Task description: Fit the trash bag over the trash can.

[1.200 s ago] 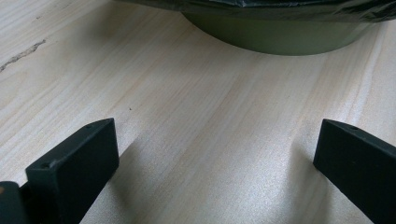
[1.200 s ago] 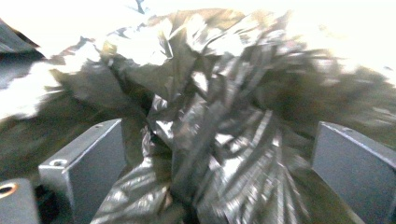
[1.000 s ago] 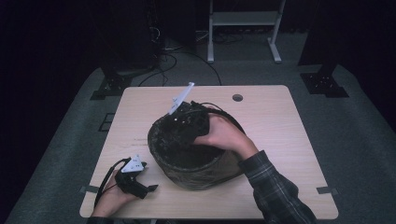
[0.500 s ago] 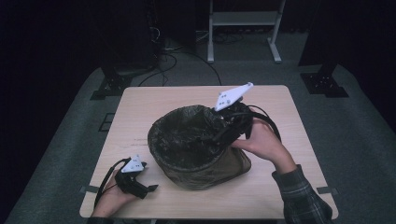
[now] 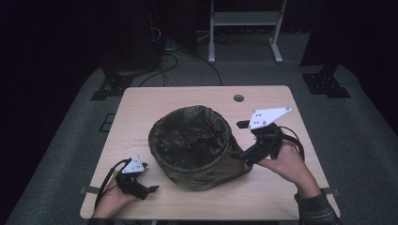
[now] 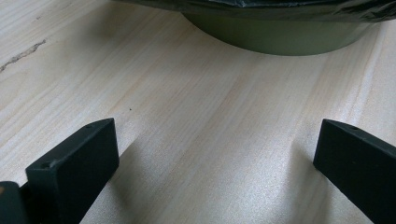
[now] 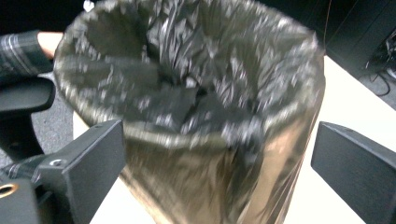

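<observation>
The bin [image 5: 195, 147] already wears its black bag [image 5: 190, 133] over the rim – this part looks done. Both grippers are spread apart and empty: the left gripper [image 5: 149, 191] rests on the table [image 5: 187, 96], the right gripper [image 5: 238, 154] just beside the bin.

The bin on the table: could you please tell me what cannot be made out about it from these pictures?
- Bottom of the bin: in the high view, dark folds of the bag hide whether anything lies inside.
- Bag edge: the right gripper view is blurred, so its seating on the rim is unclear.
- Upper part of the bin: the top edge of the left gripper view cuts it off above the base.
</observation>
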